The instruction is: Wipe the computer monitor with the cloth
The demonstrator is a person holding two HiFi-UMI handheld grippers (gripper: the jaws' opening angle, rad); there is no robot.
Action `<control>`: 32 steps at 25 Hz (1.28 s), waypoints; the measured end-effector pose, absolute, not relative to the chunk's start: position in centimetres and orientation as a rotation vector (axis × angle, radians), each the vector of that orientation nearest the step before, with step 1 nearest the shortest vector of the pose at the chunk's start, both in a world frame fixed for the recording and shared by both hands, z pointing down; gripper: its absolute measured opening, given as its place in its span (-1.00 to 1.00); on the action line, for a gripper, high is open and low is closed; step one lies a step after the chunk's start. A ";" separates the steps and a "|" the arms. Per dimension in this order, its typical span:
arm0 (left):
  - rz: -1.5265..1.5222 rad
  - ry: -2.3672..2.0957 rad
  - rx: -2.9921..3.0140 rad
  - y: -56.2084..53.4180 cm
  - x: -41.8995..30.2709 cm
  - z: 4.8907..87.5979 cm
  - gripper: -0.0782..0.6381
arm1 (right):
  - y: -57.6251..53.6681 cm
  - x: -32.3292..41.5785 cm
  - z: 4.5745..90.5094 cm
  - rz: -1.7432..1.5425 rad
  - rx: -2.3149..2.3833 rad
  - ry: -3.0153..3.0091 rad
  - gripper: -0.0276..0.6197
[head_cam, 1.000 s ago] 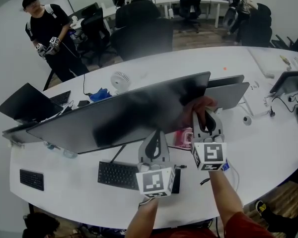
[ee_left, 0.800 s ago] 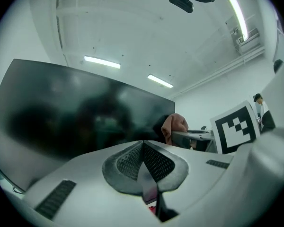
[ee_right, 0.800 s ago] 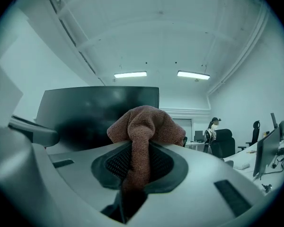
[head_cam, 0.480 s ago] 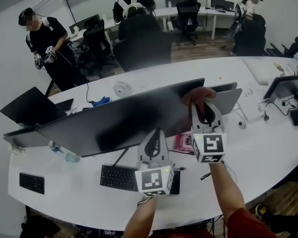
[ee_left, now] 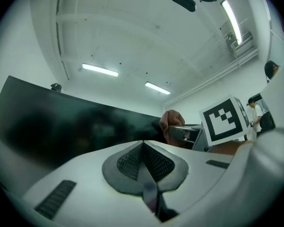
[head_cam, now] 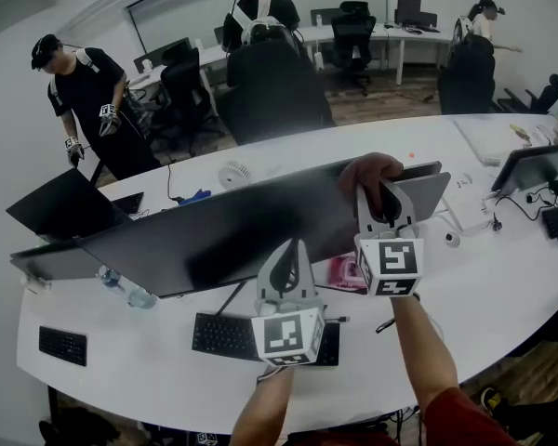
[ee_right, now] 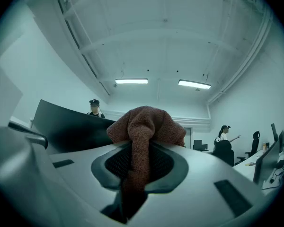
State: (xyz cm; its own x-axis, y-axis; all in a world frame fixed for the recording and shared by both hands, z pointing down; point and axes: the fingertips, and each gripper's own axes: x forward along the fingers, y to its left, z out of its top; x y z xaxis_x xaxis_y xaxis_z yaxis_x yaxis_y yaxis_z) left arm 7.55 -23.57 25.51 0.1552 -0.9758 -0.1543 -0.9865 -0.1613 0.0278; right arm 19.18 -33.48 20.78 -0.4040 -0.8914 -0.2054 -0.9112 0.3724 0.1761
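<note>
One cloth (head_cam: 372,167) in R tool (head_cam: 384,193), now higher at monitor (head_cam: 214,230) top edge

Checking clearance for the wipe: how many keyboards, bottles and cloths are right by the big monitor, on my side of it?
keyboards: 2
bottle: 1
cloth: 1, clamped in the right gripper
Total: 4
</note>
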 end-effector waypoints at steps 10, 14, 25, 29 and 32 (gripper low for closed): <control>0.191 2.039 -2.280 -23.9 6.3 25.4 -0.72 | -33.4 18.7 20.5 0.391 -1.628 2.538 -0.68; 0.198 2.053 -2.272 -23.6 4.9 25.5 -0.72 | -33.3 18.1 20.5 0.374 -1.633 2.532 -0.68; 0.182 2.064 -2.263 -20.0 -4.0 25.0 -0.72 | -29.8 9.1 20.9 0.402 -1.655 2.559 -0.68; 0.184 2.093 -2.226 -18.3 -7.8 24.6 -0.72 | -28.5 5.5 20.4 0.398 -1.627 2.561 -0.68; 0.189 2.116 -2.199 -17.3 -10.3 24.6 -0.72 | -27.8 3.5 20.0 0.398 -1.609 2.551 -0.68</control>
